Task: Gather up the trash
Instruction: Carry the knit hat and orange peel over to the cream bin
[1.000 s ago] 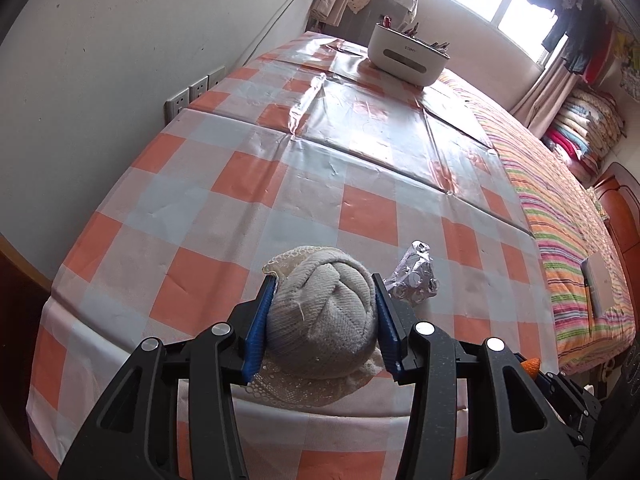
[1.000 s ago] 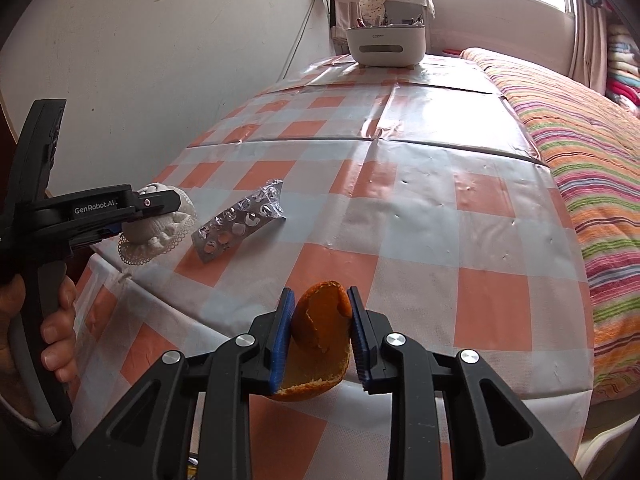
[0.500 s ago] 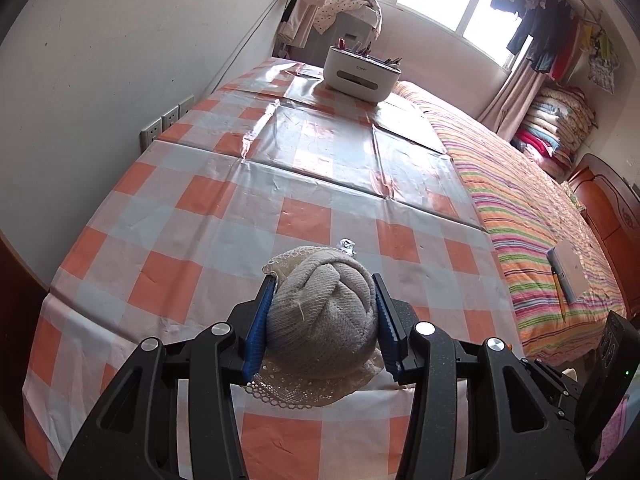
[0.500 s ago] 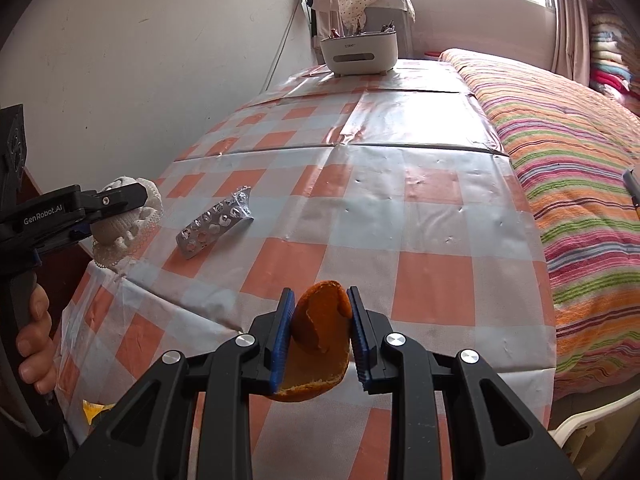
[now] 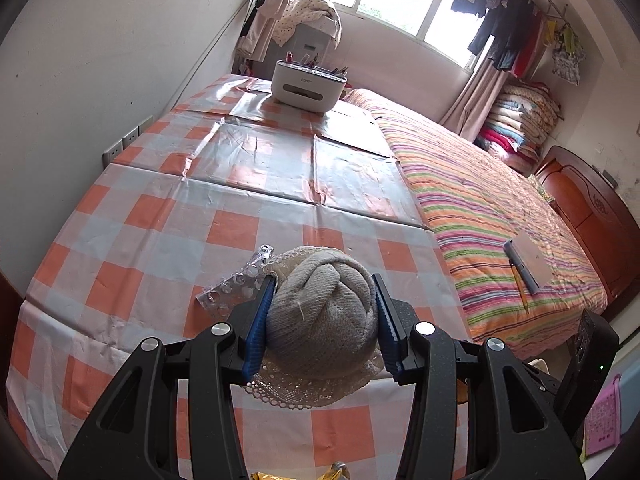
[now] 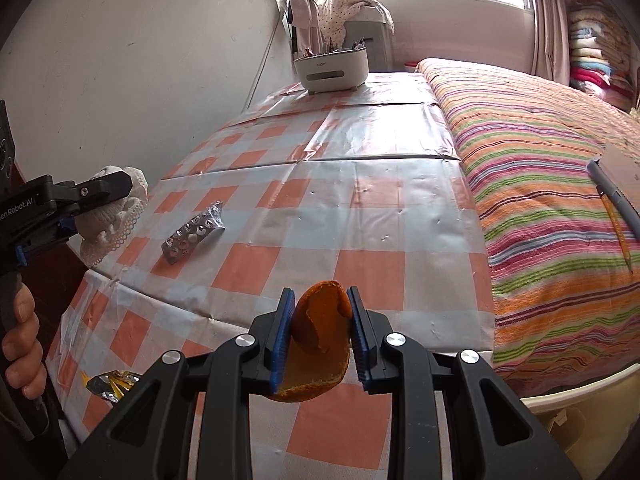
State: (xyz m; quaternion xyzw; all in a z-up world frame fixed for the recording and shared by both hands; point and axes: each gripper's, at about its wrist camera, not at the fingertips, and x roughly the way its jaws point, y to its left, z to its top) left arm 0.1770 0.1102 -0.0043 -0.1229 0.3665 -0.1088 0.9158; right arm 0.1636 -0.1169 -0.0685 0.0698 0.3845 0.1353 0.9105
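Nearest in the right wrist view, the right gripper [image 6: 319,334] has its blue pads pressed on both sides of a curled piece of orange peel [image 6: 320,340], held over the near edge of the table [image 6: 360,216]. The jaws stand narrow, with the peel filling the gap between them. Below the table edge at lower left, a crumpled gold and silver wrapper [image 6: 110,385] shows against the hanging cloth; whether it rests on something there cannot be told.

In the left wrist view, the left gripper [image 5: 322,322] clamps a rolled-up grey-white sock with a lace cuff [image 5: 320,320]. Its jaws stand about half open around the bundle, and the lace edge hangs below the pads. From the right wrist view the same gripper [image 6: 76,212] comes in from the left, with the person's hand [image 6: 22,344] on its handle, holding the sock [image 6: 110,216] over the table's near left corner.

Just beyond the sock, an empty silver pill strip [image 5: 232,292] lies flat on the orange-and-pale checked tablecloth [image 5: 224,184], near the left front corner; in the right wrist view it [image 6: 192,232] lies apart from both grippers.

At the far end of the table stands a white organiser box [image 5: 308,88] holding pens. To the right, a bed with a striped cover [image 5: 488,216] runs along the table, with a notebook and pen [image 5: 528,262] lying on it.
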